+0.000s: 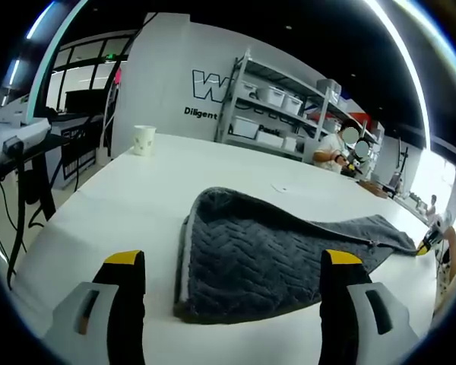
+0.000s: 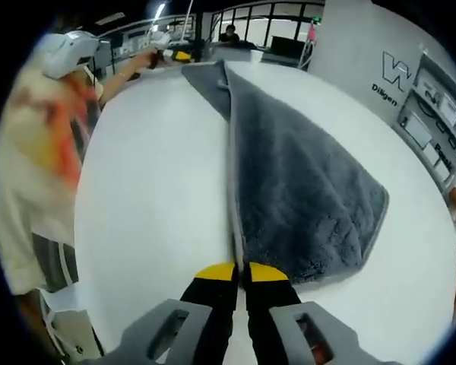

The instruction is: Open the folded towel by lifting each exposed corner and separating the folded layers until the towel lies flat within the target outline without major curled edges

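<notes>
Both left fingers stand wide apart and hold nothing; my left gripper hovers just before the near edge of the towel. My right gripper is closed on the towel's corner, its edge pinched between the yellow tips. The grey towel lies half folded on the white table, one long edge running away from me. Around it the table has much free room. A cup stands far off.
</notes>
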`<state>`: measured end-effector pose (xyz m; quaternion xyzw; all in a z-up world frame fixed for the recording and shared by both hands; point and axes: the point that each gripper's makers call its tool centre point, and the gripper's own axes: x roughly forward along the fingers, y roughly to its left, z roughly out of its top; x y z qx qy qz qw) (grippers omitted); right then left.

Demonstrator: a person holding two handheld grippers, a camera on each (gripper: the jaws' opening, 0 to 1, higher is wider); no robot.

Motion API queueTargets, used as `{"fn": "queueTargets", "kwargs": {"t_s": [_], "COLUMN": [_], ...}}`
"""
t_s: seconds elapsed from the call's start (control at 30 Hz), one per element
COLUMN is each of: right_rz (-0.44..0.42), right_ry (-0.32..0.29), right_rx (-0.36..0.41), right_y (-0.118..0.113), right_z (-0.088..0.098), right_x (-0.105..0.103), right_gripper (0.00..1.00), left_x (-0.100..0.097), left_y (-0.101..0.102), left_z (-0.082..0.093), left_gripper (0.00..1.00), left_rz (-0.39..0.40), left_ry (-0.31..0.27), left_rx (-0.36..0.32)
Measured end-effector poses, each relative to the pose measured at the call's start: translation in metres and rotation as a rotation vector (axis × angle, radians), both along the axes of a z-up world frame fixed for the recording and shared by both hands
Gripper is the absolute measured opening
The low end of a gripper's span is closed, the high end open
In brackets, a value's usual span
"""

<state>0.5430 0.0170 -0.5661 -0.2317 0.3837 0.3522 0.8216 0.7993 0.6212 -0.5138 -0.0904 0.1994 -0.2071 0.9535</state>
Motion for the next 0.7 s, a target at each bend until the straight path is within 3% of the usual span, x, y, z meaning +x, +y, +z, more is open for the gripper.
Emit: {"fn": "queueTargets", "kwargs": {"t_s": [0.2,0.3,0.53,0.7], "right_rz": [-0.048,-0.066,-0.114,-0.141], "right_ry": [-0.051,-0.083,-0.199,-0.226], "right_rx": [0.011,0.060,0.138,0.181], "right_y": [-0.004,0.000,0.001,0.004], "right_z": [0.010,0.018,0.037,0.039], "right_x": [0.000,0.000,0.012,0.018], "right_gripper": [0.08,0.21,0.38,0.56], "left_x": [0.000,-0.001,-0.001,0.000], "left_y": [0.000,-0.002,-0.003,-0.003], "left_z": [0.000,-0.001,0.000,0.000], "left_gripper": [0.94,0.94,0.94,0.94], "left_rz": [0.000,-0.004,-0.004,-0.007], "left_ry": [0.003,0.007,0.004,0.004], "left_rx": [-0.003,-0.008,-0.005,-0.007]}}
